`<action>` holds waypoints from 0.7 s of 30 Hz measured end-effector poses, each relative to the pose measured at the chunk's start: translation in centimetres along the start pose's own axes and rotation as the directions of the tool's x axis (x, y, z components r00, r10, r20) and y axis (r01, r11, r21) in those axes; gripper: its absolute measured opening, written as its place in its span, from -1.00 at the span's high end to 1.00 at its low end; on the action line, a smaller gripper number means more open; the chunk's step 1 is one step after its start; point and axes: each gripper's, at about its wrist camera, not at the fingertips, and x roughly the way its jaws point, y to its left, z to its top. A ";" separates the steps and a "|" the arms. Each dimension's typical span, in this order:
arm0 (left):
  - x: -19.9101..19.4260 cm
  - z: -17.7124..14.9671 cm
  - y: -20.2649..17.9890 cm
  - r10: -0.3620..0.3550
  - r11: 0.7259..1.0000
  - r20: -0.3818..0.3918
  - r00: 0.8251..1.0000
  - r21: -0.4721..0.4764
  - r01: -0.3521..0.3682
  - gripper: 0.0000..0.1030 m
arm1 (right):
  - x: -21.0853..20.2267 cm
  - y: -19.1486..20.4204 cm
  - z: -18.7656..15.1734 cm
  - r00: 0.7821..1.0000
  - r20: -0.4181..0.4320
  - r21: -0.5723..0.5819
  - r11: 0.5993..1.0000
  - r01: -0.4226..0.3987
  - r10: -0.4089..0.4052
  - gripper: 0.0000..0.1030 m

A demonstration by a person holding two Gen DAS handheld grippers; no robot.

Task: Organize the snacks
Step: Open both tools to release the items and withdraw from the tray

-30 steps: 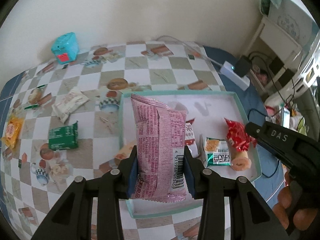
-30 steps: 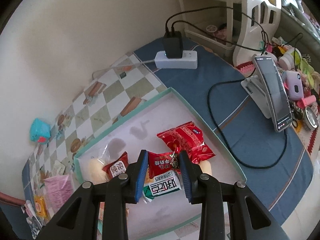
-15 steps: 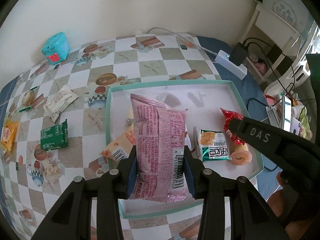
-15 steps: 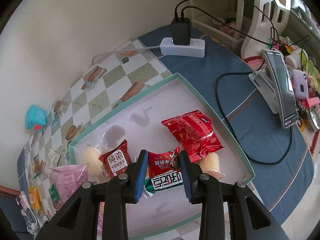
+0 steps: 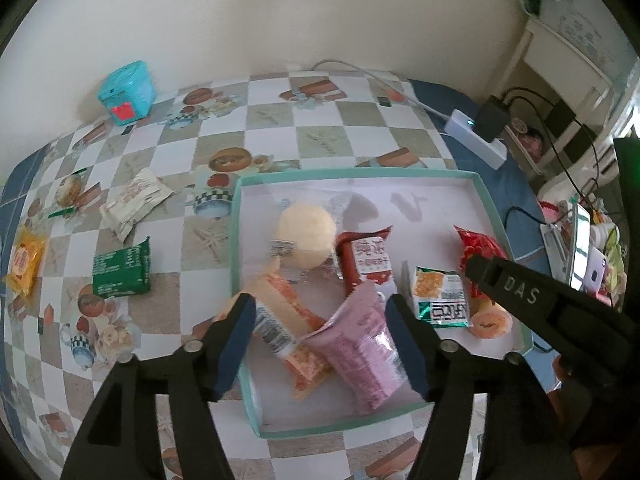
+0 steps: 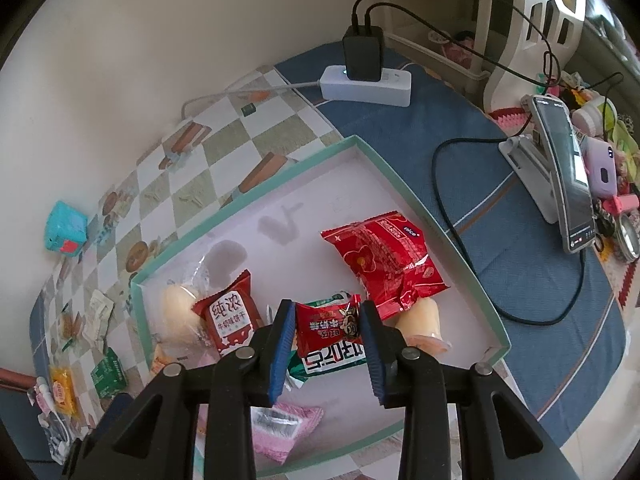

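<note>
In the tray (image 5: 486,196), pink packet (image 5: 362,354) now released.

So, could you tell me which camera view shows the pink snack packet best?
The left wrist view: the pink snack packet lies in the tray between the left gripper's open fingers. The right wrist view shows only a corner behind the gripper.

Left gripper (image 5: 322,336) jaws spread above pink packet (image 5: 362,354) in tray (image 5: 486,194).

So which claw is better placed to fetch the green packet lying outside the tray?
The left claw, probably. It is open and empty, and the green packet lies on the tablecloth to its left. The right claw is shut on a small red packet over the tray.
</note>
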 end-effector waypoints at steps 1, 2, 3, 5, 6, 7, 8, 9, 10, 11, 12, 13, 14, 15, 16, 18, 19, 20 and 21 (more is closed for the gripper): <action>0.0 0.0 0.4 0.005 1.000 -0.002 1.000 -0.014 -0.005 -0.38 | 0.1 0.0 0.0 1.000 -0.006 -0.002 1.000 0.003 -0.003 0.27; 0.0 0.1 0.6 0.009 1.000 -0.003 1.000 -0.023 -0.009 -0.38 | 0.2 0.1 -0.1 1.000 -0.009 -0.004 1.000 0.006 -0.006 0.24; 0.0 0.1 1.0 0.014 0.999 -0.006 1.000 -0.037 -0.014 -0.38 | 0.3 0.1 -0.1 1.000 -0.011 -0.006 1.000 0.009 -0.009 0.21; 0.1 0.2 2.2 0.025 0.997 -0.014 1.000 -0.075 -0.026 -0.38 | 0.4 0.1 -0.2 1.000 -0.016 -0.010 1.000 0.014 -0.014 0.17; 0.1 0.3 2.6 0.029 0.995 -0.018 0.999 -0.092 -0.030 -0.39 | 0.4 0.1 -0.2 1.000 -0.017 -0.011 1.000 0.015 -0.015 0.17; 0.1 0.3 3.3 0.037 0.993 -0.024 0.999 -0.114 -0.039 -0.40 | 0.4 0.2 -0.3 1.000 -0.018 -0.012 1.000 0.017 -0.017 0.13; 0.2 0.3 4.0 0.048 0.989 -0.031 0.998 -0.136 -0.052 -0.42 | 0.5 0.2 -0.3 1.000 -0.019 -0.015 1.000 0.021 -0.021 0.07; 0.2 0.3 4.8 0.060 0.985 -0.035 0.998 -0.163 -0.065 -0.43 | 0.5 0.3 -0.3 1.000 -0.020 -0.017 1.000 0.023 -0.023 0.04; 0.2 0.3 5.6 0.072 0.980 -0.038 0.997 -0.186 -0.077 -0.48 | 0.5 0.3 -0.3 0.999 -0.021 -0.020 0.999 0.025 -0.026 -0.03; 0.1 0.3 6.5 0.084 0.974 -0.042 0.996 -0.208 -0.091 -0.53 | 0.6 0.4 -0.4 0.999 -0.022 -0.023 0.999 0.028 -0.029 -0.08; 0.1 0.3 7.5 0.101 0.966 -0.048 0.994 -0.235 -0.110 -0.55 | 0.6 0.5 -0.4 0.999 -0.023 -0.025 0.999 0.029 -0.030 -0.10; 0.0 0.3 8.5 0.118 0.957 -0.053 0.992 -0.259 -0.128 -0.58 | 0.6 0.6 -0.5 0.999 -0.023 -0.029 0.999 0.031 -0.032 -0.13; 0.0 0.2 9.5 0.134 0.948 -0.057 0.989 -0.283 -0.145 -0.61 | 0.6 0.7 -0.5 0.999 -0.024 -0.034 0.999 0.033 -0.034 -0.14; 0.0 0.2 10.9 0.154 0.935 -0.065 0.986 -0.313 -0.166 -0.61 | 0.7 0.9 -0.5 0.999 -0.024 -0.040 0.999 0.035 -0.036 -0.15; -0.1 0.1 11.7 0.166 0.926 -0.069 0.984 -0.331 -0.179 -0.62 | 0.7 1.1 -0.6 0.999 -0.024 -0.049 0.998 0.037 -0.038 -0.16; -0.2 -0.1 13.9 0.203 0.899 -0.082 0.976 -0.379 -0.219 -0.63 | 0.7 1.7 -0.9 0.999 -0.025 -0.069 0.997 0.040 -0.041 -0.17; -0.3 -0.3 14.9 0.224 0.885 -0.087 0.971 -0.399 -0.240 -0.63 | 0.8 2.2 -1.1 0.999 -0.027 -0.083 0.996 0.038 -0.040 -0.21; -0.4 -0.5 16.0 0.249 0.868 -0.093 0.964 -0.419 -0.264 -0.64 | 0.7 2.6 -1.4 0.999 -0.027 -0.093 0.995 0.034 -0.037 -0.35; -0.6 -0.7 16.9 0.269 0.855 -0.098 0.958 -0.434 -0.284 -0.64 | 0.7 3.0 -1.6 0.999 -0.025 -0.104 0.994 0.029 -0.031 -0.42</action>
